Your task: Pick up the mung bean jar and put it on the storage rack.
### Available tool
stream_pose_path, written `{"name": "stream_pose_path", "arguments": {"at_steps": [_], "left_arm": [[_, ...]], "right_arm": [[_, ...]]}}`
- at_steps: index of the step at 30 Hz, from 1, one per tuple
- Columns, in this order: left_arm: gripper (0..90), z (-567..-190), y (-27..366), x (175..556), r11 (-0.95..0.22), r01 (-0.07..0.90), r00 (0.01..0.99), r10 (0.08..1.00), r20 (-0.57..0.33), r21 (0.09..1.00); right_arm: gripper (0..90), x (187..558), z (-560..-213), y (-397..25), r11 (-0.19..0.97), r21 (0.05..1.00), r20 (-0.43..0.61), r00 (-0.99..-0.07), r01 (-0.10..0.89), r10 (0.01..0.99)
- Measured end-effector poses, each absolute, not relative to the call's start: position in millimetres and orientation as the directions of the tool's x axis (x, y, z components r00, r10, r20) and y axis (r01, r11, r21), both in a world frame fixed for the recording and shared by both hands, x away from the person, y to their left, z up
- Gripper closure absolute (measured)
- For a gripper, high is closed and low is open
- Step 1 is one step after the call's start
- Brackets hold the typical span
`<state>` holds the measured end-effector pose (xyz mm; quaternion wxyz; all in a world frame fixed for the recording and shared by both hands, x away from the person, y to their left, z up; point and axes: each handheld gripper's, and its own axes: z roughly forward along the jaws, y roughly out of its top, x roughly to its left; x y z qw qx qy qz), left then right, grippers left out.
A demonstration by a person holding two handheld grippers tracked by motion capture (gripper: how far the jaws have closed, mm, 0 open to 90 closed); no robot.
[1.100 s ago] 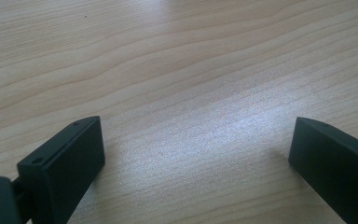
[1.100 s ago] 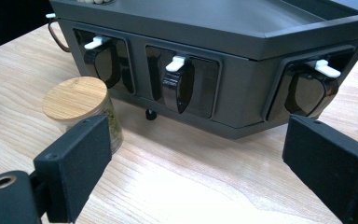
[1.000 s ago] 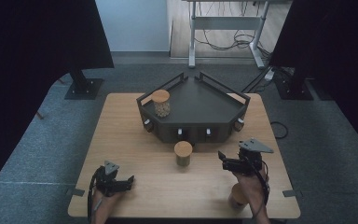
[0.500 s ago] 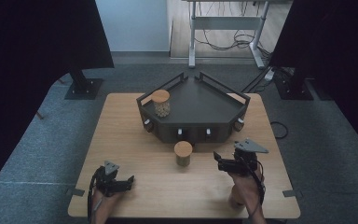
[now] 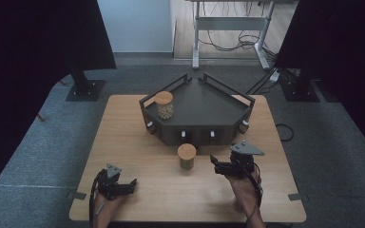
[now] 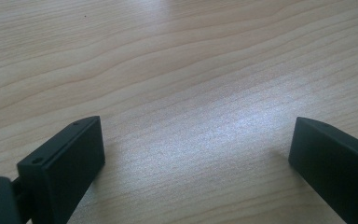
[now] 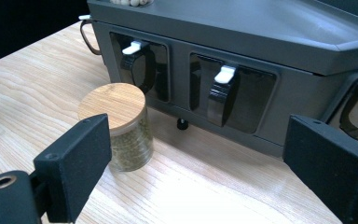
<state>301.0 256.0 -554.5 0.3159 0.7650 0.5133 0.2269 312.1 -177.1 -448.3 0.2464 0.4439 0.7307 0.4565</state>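
Wooden table (image 5: pixel 133 142) carries both grippers. Right gripper (image 5: pixel 214 164), jaws spread wide, faces the jar (image 7: pixel 121 130) of green grains just ahead, beside the dark tray stand (image 7: pixel 261 56). Left gripper (image 5: pixel 132 183) rests with jaws spread, well apart from the jar.

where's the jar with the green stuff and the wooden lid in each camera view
High view: the green-filled jar stands at table centre, just in front of the dark rack, left of the right gripper.
Left gripper view: bare wooden table between open jaws.
Right gripper view: the jar is at left, by the left jaw.
Shared landmark: the rack's front.
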Motion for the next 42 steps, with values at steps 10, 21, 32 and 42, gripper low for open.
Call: {"name": "stream_pose_path", "arguments": {"at_steps": [10, 21, 32, 42], "left_arm": [[3.0, -555, 256, 301, -0.273, 0.642, 0.37, 0.929, 0.023, 0.716], [3.0, -555, 256, 301, -0.273, 0.642, 0.37, 0.929, 0.022, 0.716], [3.0, -555, 256, 301, -0.273, 0.642, 0.37, 0.929, 0.022, 0.716], [3.0, -555, 256, 301, -0.273, 0.642, 0.37, 0.929, 0.022, 0.716]], "right_arm": [[7.3, 313, -449, -166, 0.199, 0.887, 0.043, -0.503, 0.417, 0.863], [7.4, 314, -449, -155, 0.205, 0.89, 0.043, -0.521, 0.408, 0.853], [7.6, 316, -449, -142, 0.221, 0.892, 0.026, -0.533, 0.395, 0.846], [7.6, 318, -452, -135, 0.219, 0.894, 0.026, -0.535, 0.39, 0.845]]}}
